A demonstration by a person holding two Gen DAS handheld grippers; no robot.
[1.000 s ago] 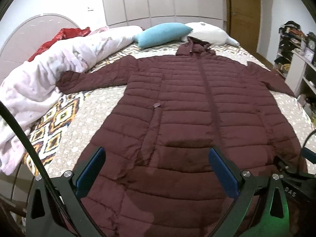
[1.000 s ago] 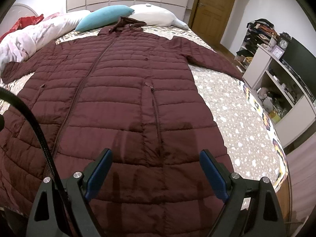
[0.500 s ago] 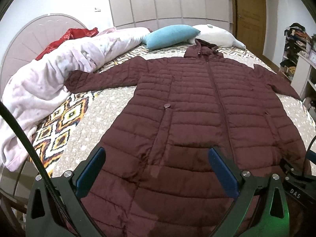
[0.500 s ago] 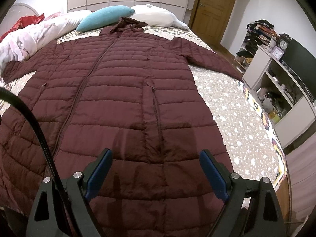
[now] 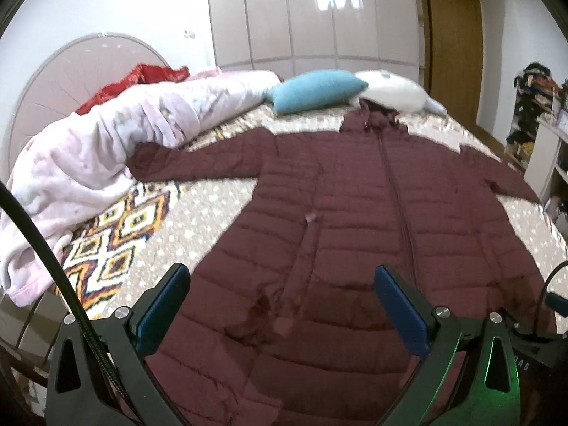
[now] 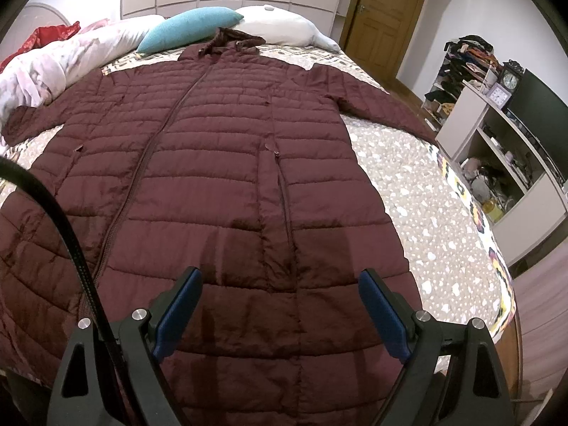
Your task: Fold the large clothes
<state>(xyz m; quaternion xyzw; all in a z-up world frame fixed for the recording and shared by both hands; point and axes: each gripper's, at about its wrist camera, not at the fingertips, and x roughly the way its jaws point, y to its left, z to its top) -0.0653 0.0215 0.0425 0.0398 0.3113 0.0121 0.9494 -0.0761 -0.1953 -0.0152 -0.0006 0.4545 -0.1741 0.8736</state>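
A long maroon quilted coat (image 5: 355, 213) lies flat and face up on the bed, zipped, hood toward the pillows, both sleeves spread out to the sides. It also shows in the right wrist view (image 6: 220, 163). My left gripper (image 5: 280, 301) is open and empty above the coat's lower left part. My right gripper (image 6: 280, 305) is open and empty above the coat's lower right part, near the pocket zip. Neither touches the coat.
A pink-white duvet (image 5: 106, 149) is bunched along the bed's left side, touching the left sleeve end. A teal pillow (image 5: 316, 90) and white pillow (image 6: 280, 28) lie at the head. Shelves (image 6: 504, 149) with clutter stand right of the bed. The patterned bedspread (image 6: 436, 220) shows at right.
The left wrist view has tilted up and drawn back, showing more of the wall and wardrobe. The right gripper has barely moved. Both stay open.
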